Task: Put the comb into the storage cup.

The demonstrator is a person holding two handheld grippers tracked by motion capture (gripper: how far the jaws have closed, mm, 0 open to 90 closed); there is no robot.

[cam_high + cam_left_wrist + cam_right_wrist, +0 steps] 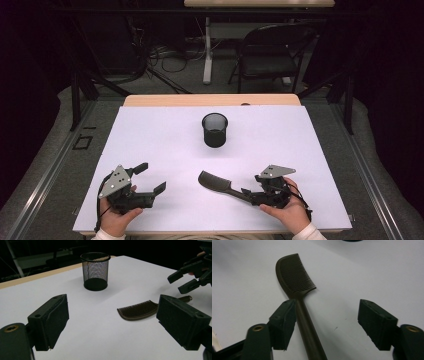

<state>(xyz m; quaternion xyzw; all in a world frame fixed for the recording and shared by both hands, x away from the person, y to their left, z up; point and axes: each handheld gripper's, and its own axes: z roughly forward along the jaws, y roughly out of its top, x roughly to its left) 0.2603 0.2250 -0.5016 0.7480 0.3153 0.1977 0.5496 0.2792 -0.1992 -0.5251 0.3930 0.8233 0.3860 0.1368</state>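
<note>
A white table [150, 130] carries two items: a black mesh cup [215, 129], upright toward the far middle, and a dark comb [220, 184] lying flat nearer the person, right of centre. The comb's toothed head points toward the table's middle and its handle runs back toward the right gripper [252, 192]. In the right gripper view the right gripper [327, 325] has its jaws spread wide around the comb [295, 280]; the handle lies against the inner face of the jaw at the left of that view, while the other jaw stands well clear of it (nothing is clamped). The left gripper [150, 177], held in the left hand [117, 217] at the near left of the table, is likewise spread wide and holds nothing. In the left gripper view, its jaws frame bare table surface, with the comb [138, 311] lying beyond them to the right and the mesh cup [95, 271] standing farther off. The right hand [287, 212] grips its tool at the near right edge. A black chair [272, 50] stands beyond the table.
</note>
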